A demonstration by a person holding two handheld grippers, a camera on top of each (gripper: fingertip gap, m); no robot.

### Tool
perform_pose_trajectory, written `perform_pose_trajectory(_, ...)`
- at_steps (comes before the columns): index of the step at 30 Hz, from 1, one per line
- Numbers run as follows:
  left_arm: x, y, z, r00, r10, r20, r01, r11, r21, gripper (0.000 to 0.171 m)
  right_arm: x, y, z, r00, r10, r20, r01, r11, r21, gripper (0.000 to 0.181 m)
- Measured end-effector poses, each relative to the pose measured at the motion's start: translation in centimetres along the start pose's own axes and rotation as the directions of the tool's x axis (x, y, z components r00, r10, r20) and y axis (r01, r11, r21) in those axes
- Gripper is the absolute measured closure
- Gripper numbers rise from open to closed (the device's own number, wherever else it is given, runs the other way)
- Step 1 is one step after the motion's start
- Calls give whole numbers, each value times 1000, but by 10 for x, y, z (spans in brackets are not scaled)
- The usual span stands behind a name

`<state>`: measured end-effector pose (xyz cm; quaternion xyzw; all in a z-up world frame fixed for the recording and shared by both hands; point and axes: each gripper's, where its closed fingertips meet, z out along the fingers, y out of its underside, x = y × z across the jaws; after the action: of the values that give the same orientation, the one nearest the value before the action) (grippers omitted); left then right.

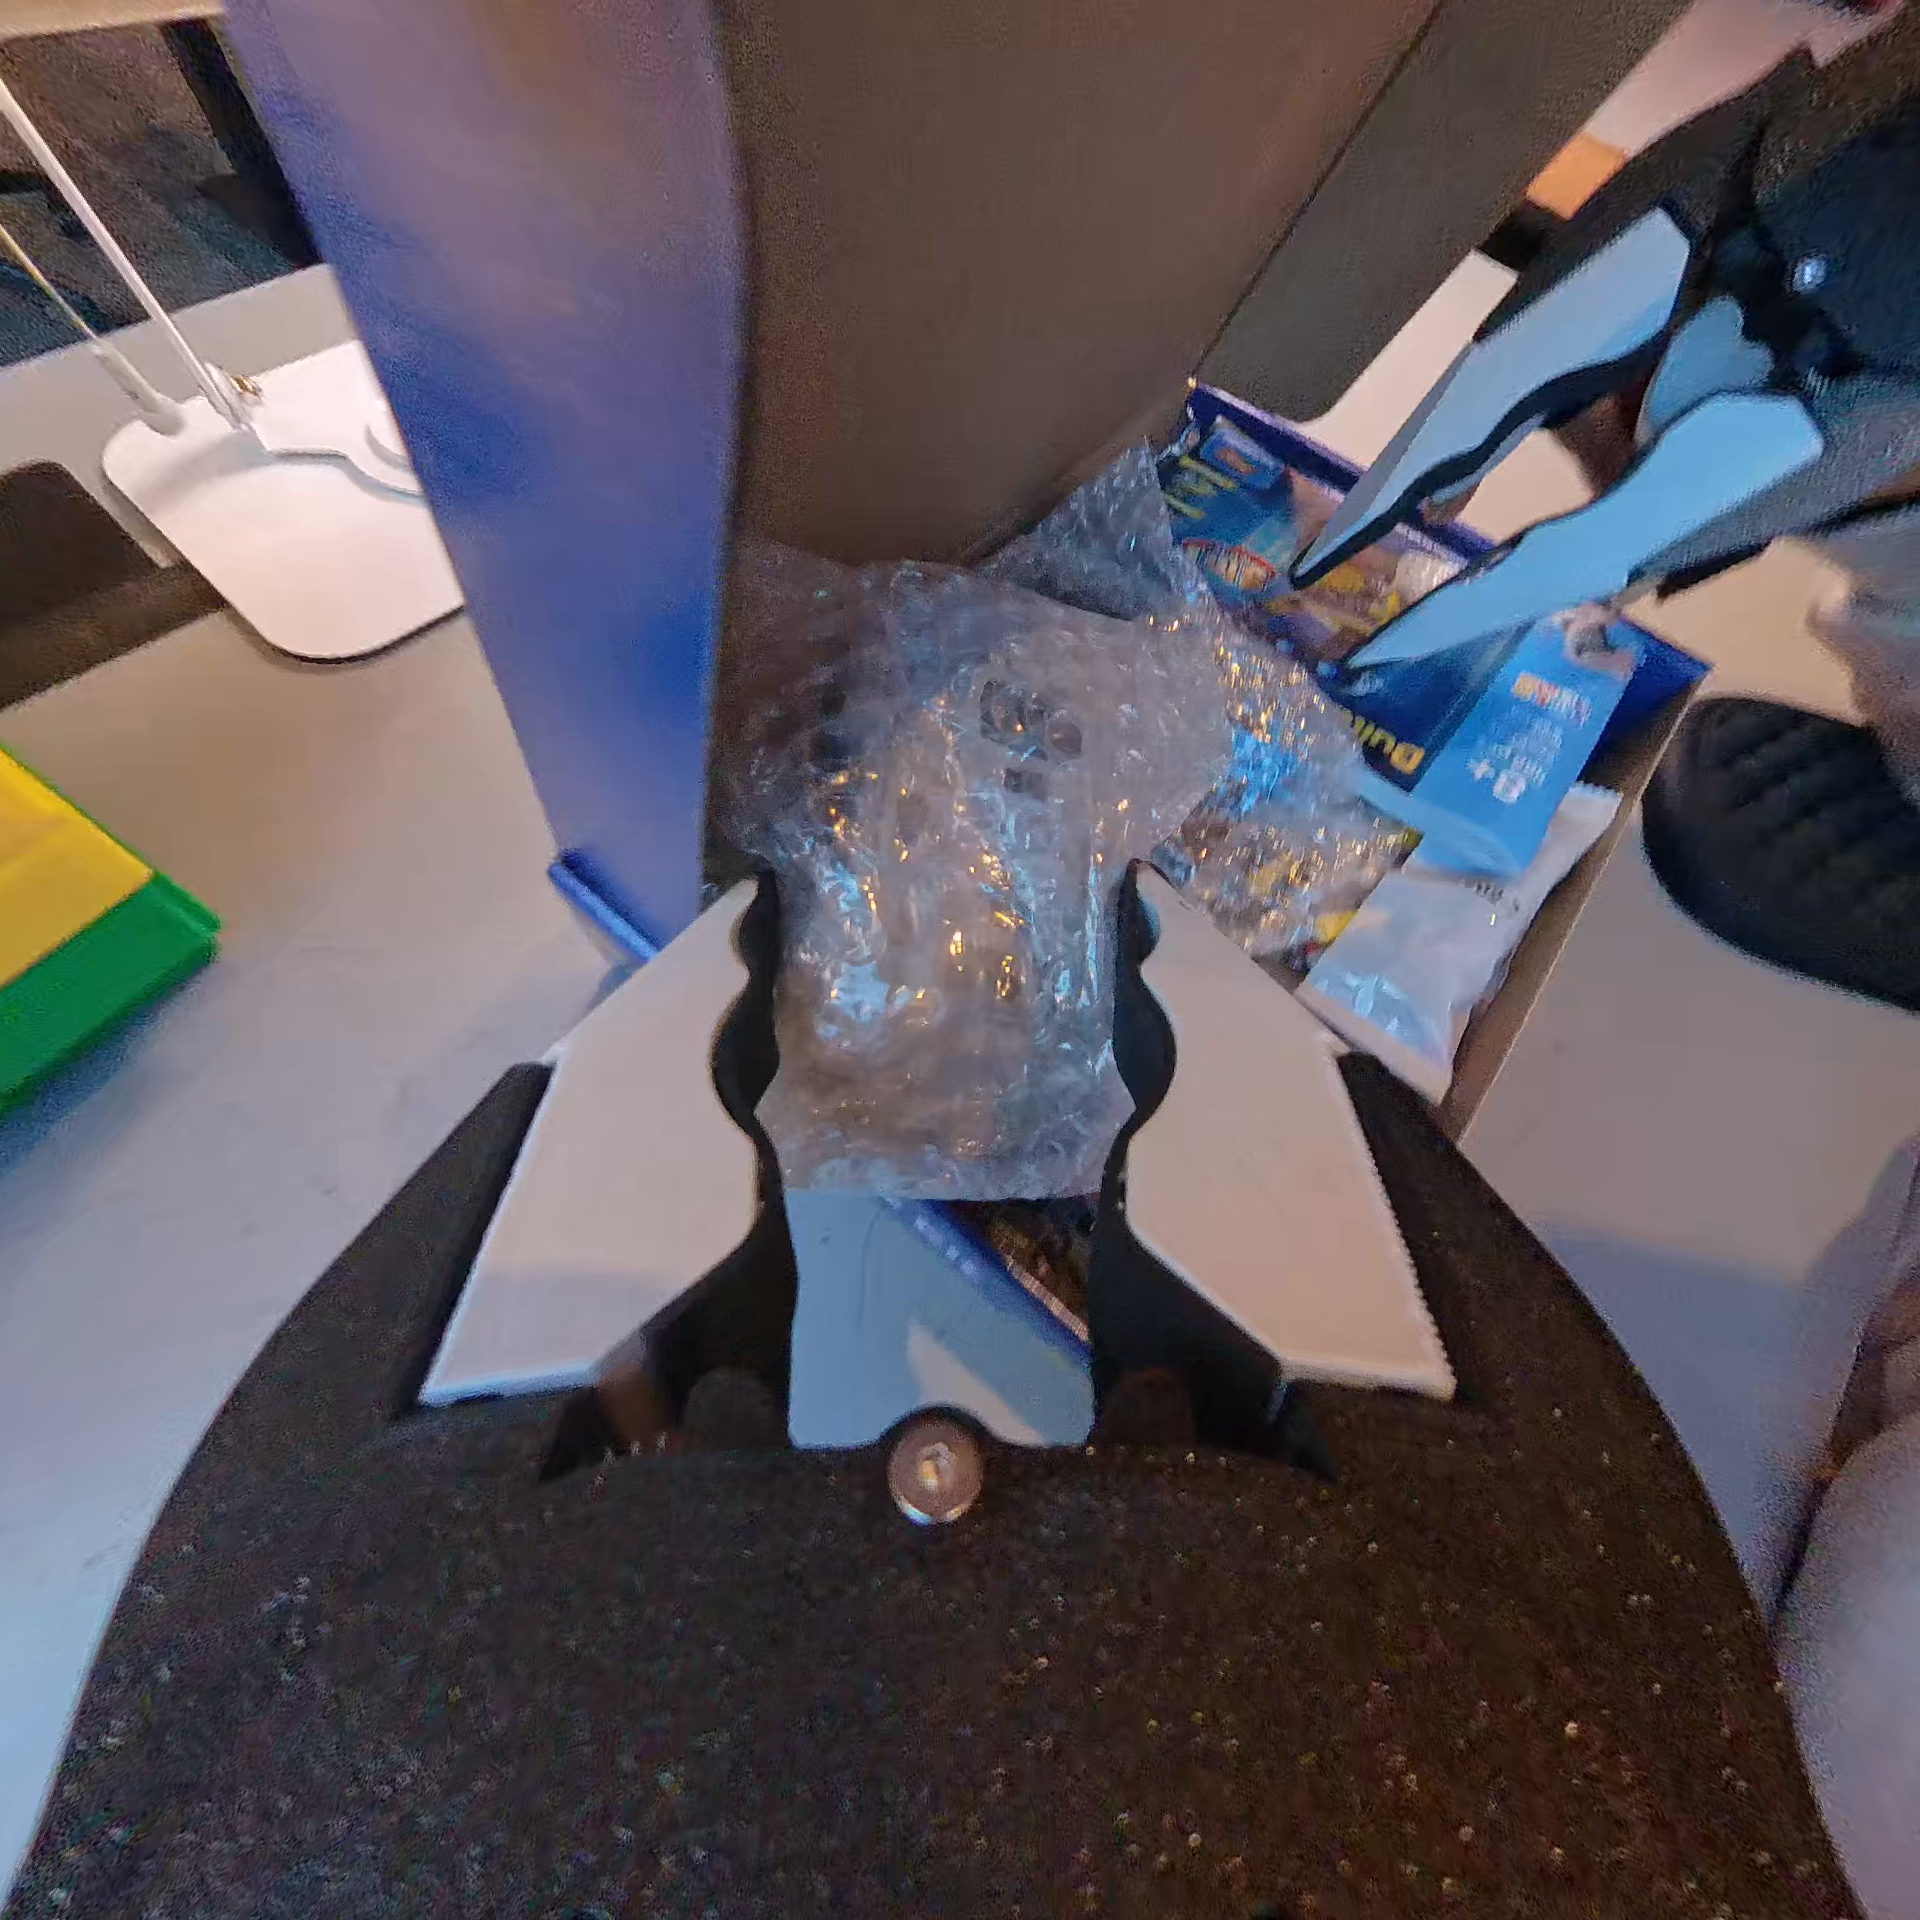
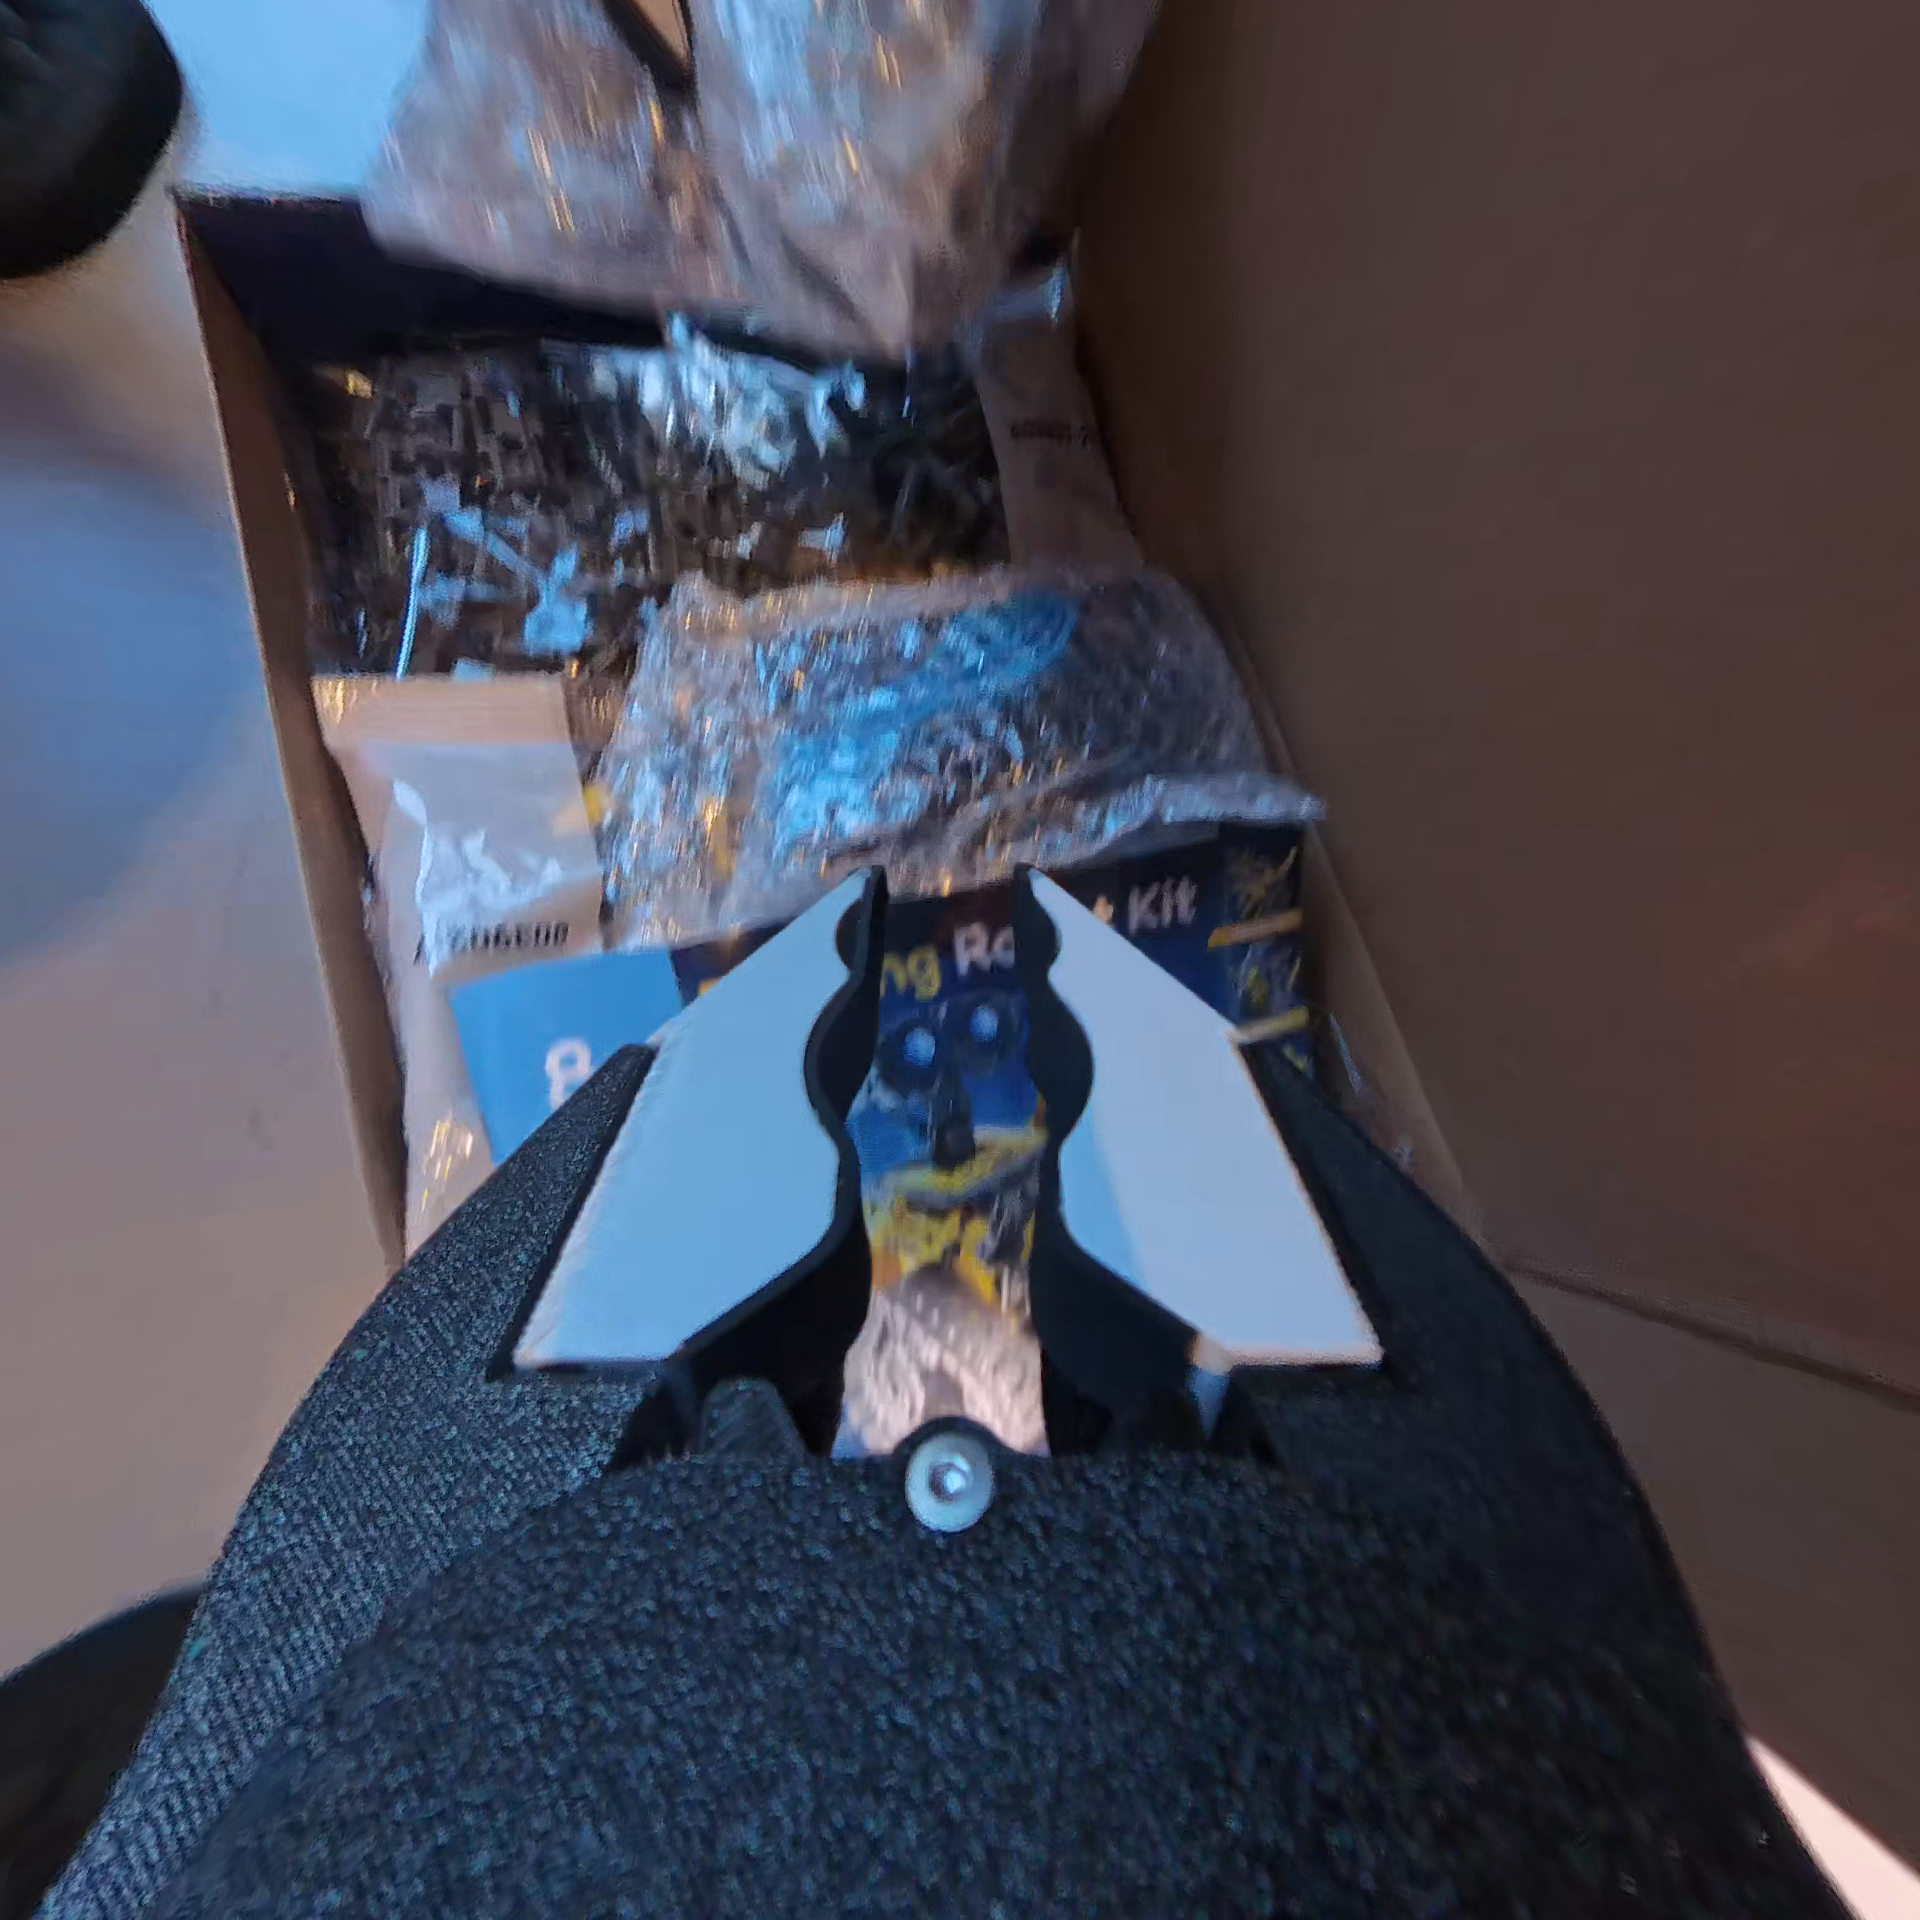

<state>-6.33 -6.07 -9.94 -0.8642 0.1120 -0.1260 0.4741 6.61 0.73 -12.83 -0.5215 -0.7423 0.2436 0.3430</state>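
Gripping a bubble-wrapped bundle (image 1: 935,935) at frame centre, my left tool (image 1: 940,883) is clamped on it above the open cardboard box (image 1: 1538,997); my right tool (image 2: 948,883), slightly parted and empty, hovers over a blue booklet (image 2: 945,1091) inside.

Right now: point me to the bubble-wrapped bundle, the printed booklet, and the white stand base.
bubble-wrapped bundle (image 1: 935,935): left wrist view, middle of the wrap between the left gripper's fingers.
printed booklet (image 2: 940,1132): right wrist view, cover showing between the right gripper's fingers.
white stand base (image 1: 281,499): left wrist view, flat plate on the table.

glossy bubble wrap (image 1: 935,831) — matt cardboard box (image 2: 1507,520)
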Motion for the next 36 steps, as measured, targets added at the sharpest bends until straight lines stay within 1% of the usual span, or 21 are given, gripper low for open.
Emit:
perform_pose_trajectory(2, 1, -3, 13, 999, -50, 3, 50, 999, 2, 109, 4, -21, 6, 999, 5, -33, -3, 997, 72, 157)
perform_pose_trajectory(3, 1, -2, 20, 998, -69, 8, 69, 998, -7, 109, 7, -27, 12, 999, 4, -50, -1, 998, 68, 155)
perform_pose_trajectory(5, -2, 2, 36, 995, -93, 29, 94, 995, -36, 109, 12, -19, 28, 999, -19, -48, 17, 999, -50, 137)
perform_pose_trajectory(6, -3, 8, 42, 995, -92, 43, 95, 993, -65, 109, 10, -10, 38, 1000, -16, -16, 14, 993, -120, 132)
perform_pose_trajectory(8, -3, 16, 48, 995, -88, 56, 92, 992, -90, 107, 1, -7, 45, 994, 52, 94, -38, 988, -147, 140)
perform_pose_trajectory(10, 4, 22, 43, 997, -73, 22, 75, 989, -124, 102, -2, 1, 48, 980, 103, 168, -70, 979, -194, 142)
perform_pose_trajectory(12, 14, 26, 31, 998, -52, -27, 47, 987, -156, 95, -2, 4, 47, 971, 114, 211, -72, 978, -197, 143)
perform_pose_trajectory(15, 29, 40, 5, 992, 59, -107, -86, 960, -267, 100, -5, 6, 45, 967, 93, 236, -39, 974, -223, 144)
perform_pose_trajectory(16, 29, 33, -2, 989, 100, -109, -124, 962, -245, 105, -6, 6, 45, 966, 88, 241, -32, 974, -225, 144)
perform_pose_trajectory(18, 41, 13, -11, 967, 191, -168, -217, 964, -155, 110, -5, 4, 46, 967, 90, 237, -37, 975, -219, 144)
perform_pose_trajectory(19, 45, 3, -11, 954, 246, -172, -267, 957, -113, 112, -5, 4, 46, 968, 87, 236, -37, 977, -211, 144)
perform_pose_trajectory(20, 42, -4, -6, 943, 302, -140, -317, 943, -98, 114, -5, 3, 46, 969, 78, 232, -31, 980, -198, 144)
perform_pose_trajectory(21, 35, -7, 2, 929, 357, -98, -367, 923, -114, 116, -4, 2, 46, 972, 72, 225, -30, 982, -186, 144)
perform_pose_trajectory(23, 23, 4, 25, 908, 415, -62, -418, 880, -225, 117, -2, -1, 45, 977, 63, 202, -28, 985, -171, 143)
perform_pose_trajectory(24, 18, 14, 35, 907, 417, -60, -415, 859, -298, 114, -1, -1, 43, 980, 56, 189, -23, 985, -170, 143)
perform_pose_trajectory(25, 16, 23, 44, 911, 406, -70, -404, 850, -339, 110, 0, -2, 42, 983, 45, 176, -16, 986, -167, 143)
perform_pose_trajectory(27, 15, 28, 56, 949, 307, -76, -315, 891, -328, 112, 0, -3, 38, 986, 35, 162, -10, 989, -150, 141)
perform_pose_trajectory(29, 10, 27, 61, 965, 253, -62, -259, 913, -315, 112, 0, -2, 38, 986, 34, 161, -11, 990, -142, 142)
perform_pose_trajectory(32, -5, 21, 70, 993, 117, 5, -111, 955, -274, 111, 0, 2, 44, 982, 73, 176, -48, 989, -142, 147)
perform_pose_trajectory(33, -6, 21, 71, 994, 102, 39, -88, 961, -263, 112, 1, 2, 44, 981, 81, 177, -55, 988, -144, 147)
perform_pose_trajectory(36, 5, 27, 65, 967, 214, 136, -160, 931, -329, 113, -2, 4, 43, 977, 84, 194, -57, 989, -140, 147)
